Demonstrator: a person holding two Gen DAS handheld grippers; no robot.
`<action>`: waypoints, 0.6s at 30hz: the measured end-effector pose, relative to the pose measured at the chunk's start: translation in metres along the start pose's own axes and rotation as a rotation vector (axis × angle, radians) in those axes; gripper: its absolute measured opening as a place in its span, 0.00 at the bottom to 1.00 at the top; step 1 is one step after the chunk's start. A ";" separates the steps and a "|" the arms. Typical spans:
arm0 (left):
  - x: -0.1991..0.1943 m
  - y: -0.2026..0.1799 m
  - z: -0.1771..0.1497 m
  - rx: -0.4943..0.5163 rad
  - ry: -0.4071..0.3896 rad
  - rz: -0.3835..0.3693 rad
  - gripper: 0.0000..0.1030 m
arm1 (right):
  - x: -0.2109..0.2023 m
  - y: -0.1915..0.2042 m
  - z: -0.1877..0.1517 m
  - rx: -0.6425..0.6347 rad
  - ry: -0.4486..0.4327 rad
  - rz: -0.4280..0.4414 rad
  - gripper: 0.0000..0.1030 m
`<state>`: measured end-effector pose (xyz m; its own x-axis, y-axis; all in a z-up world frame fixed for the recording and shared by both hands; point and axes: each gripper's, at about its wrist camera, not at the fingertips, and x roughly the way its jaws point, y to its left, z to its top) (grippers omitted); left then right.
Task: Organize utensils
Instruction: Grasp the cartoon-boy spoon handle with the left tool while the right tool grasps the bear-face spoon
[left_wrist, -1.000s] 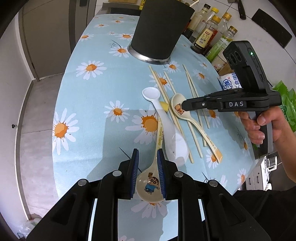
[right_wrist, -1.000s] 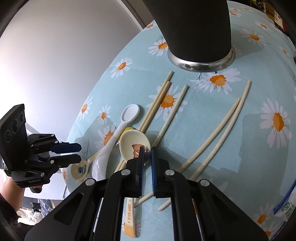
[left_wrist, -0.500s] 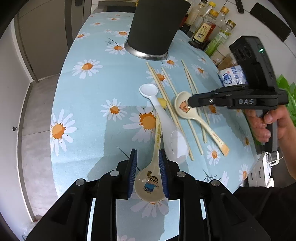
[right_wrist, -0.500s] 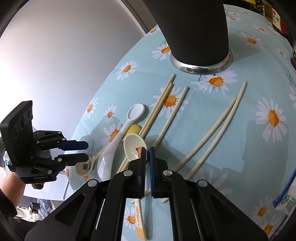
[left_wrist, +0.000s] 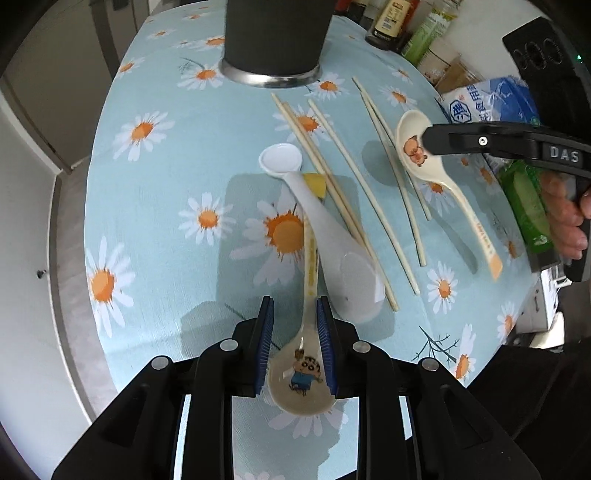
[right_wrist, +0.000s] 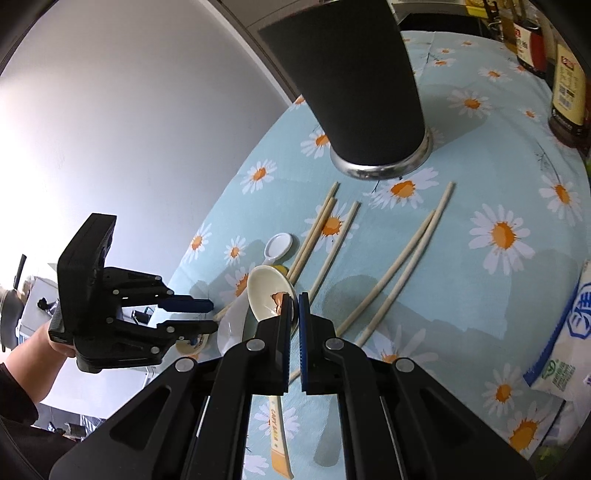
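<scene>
On a round table (left_wrist: 122, 206) under a pale blue daisy-print cloth, loose utensils lie scattered in front of a tall dark holder (left_wrist: 275, 35) that stands at twelve o'clock in the left wrist view.

At six o'clock in that view the left gripper (left_wrist: 295, 341) straddles the bowl of a cream spoon with a cartoon boy (left_wrist: 301, 363). Its blue pads sit close on either side of the bowl; the right pad appears to touch the rim, but whether the left one presses I cannot tell. A larger white spoon (left_wrist: 325, 236) lies across the middle, its handle reaching toward eleven o'clock. Five pale chopsticks (left_wrist: 369, 192) fan out from the holder toward five o'clock.

At two o'clock the right gripper (right_wrist: 294, 312) has its jaws together, clamped on the rim of a cream spoon with a bear print (right_wrist: 267, 295). That spoon hangs off the cloth, handle trailing down toward five o'clock.

These spoons look like glazed ceramic or melamine: stiff, light, smooth and probably slippery, likely to chip if dropped. A rim pinch lets the long handle swing, so the neck where bowl meets handle seems the steadier place to hold. The chopsticks look thin, rigid and prone to rolling; mid-length would suit them best.
</scene>
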<state>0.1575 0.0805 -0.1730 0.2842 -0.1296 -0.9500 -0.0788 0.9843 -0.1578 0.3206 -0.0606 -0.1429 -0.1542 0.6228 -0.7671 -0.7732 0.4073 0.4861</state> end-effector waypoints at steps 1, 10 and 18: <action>0.002 -0.001 0.003 0.008 0.015 0.013 0.22 | -0.002 0.000 0.000 0.003 -0.006 0.002 0.04; 0.010 -0.011 0.017 0.070 0.122 0.078 0.07 | -0.016 -0.004 -0.004 0.027 -0.043 0.008 0.04; 0.010 -0.013 0.021 0.085 0.177 0.129 0.06 | -0.019 -0.008 -0.002 0.040 -0.058 0.021 0.04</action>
<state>0.1809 0.0687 -0.1743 0.1044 -0.0137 -0.9944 -0.0211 0.9996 -0.0160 0.3278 -0.0768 -0.1332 -0.1332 0.6688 -0.7314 -0.7450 0.4191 0.5189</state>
